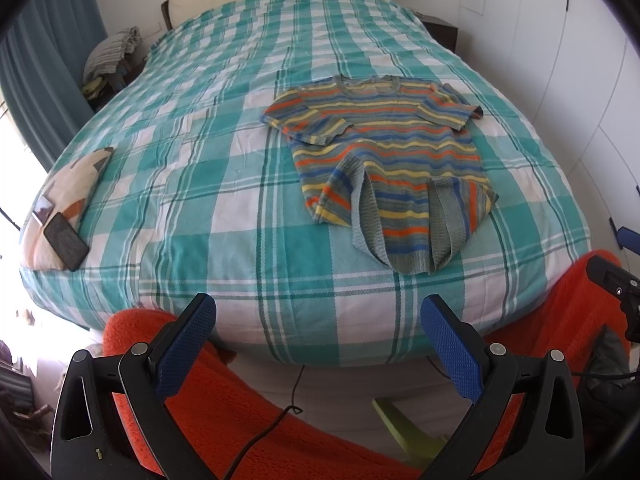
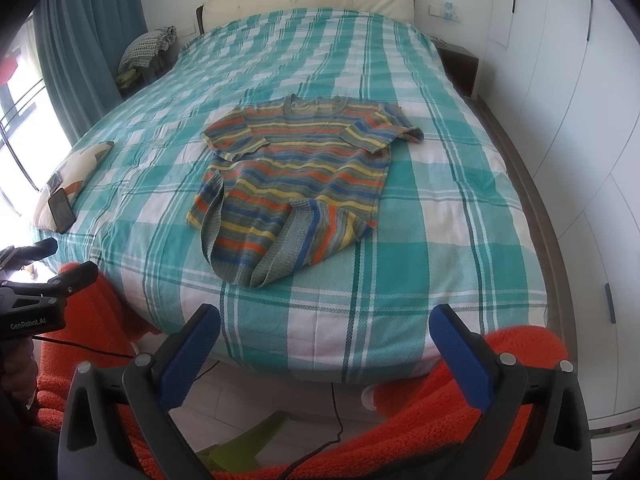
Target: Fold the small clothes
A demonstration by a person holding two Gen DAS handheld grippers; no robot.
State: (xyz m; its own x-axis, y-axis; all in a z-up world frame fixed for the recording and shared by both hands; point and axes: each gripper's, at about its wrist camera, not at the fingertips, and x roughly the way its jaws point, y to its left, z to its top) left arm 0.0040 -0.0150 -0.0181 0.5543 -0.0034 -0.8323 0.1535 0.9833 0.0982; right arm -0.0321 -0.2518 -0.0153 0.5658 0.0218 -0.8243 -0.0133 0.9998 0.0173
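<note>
A small striped knit sweater [image 1: 384,160] in orange, yellow, blue and grey lies on the bed, neck away from me, both sleeves folded in over the body and the hem rumpled near the bed's front edge. It also shows in the right wrist view [image 2: 296,176]. My left gripper [image 1: 318,314] is open and empty, held off the bed's front edge, short of the sweater. My right gripper [image 2: 325,326] is open and empty, also in front of the bed edge. The left gripper's body shows at the left of the right wrist view [image 2: 36,304].
The bed has a teal and white checked cover [image 1: 224,128]. A phone [image 1: 66,241] lies on a cushion [image 1: 72,184] at the bed's left front corner. Orange fabric [image 1: 248,408] and a cable [image 1: 276,420] lie below the grippers. White wardrobes [image 2: 580,120] stand on the right.
</note>
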